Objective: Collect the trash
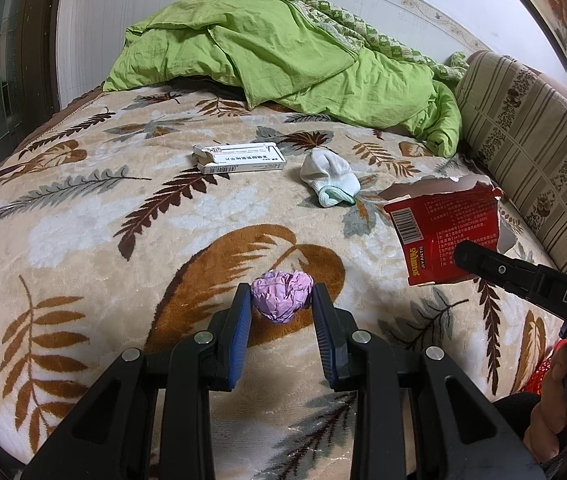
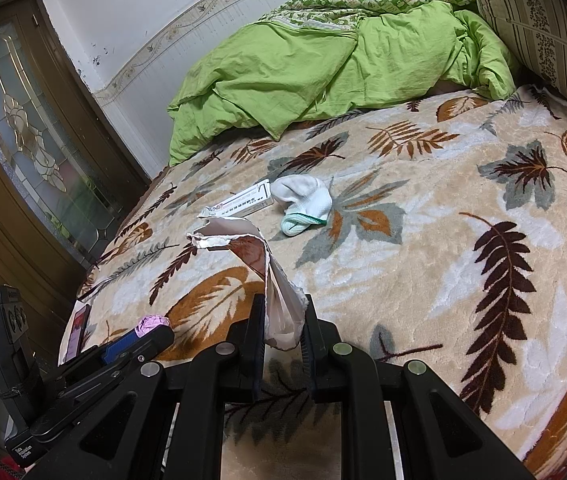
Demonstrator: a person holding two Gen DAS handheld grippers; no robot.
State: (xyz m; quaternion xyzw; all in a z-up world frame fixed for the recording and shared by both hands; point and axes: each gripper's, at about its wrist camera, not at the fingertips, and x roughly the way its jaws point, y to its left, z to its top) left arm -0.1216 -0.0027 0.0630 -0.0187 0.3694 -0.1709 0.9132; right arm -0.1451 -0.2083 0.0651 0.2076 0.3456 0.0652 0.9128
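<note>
A crumpled purple paper ball (image 1: 281,295) sits between the blue pads of my left gripper (image 1: 282,300), which is shut on it just above the leaf-patterned blanket (image 1: 163,240); the ball also shows in the right wrist view (image 2: 151,323). My right gripper (image 2: 283,320) is shut on a torn red snack wrapper (image 1: 445,236), seen white-side from its own camera (image 2: 279,304). A white medicine box (image 1: 239,157) lies farther back on the bed, also in the right wrist view (image 2: 239,202).
A white sock (image 1: 329,176) lies beside the box, also in the right wrist view (image 2: 303,200). A green quilt (image 1: 283,56) is heaped at the bed's far side. A striped pillow (image 1: 523,140) stands right. A phone (image 2: 77,330) lies at the bed's left edge. A wooden glass door (image 2: 23,140) stands left.
</note>
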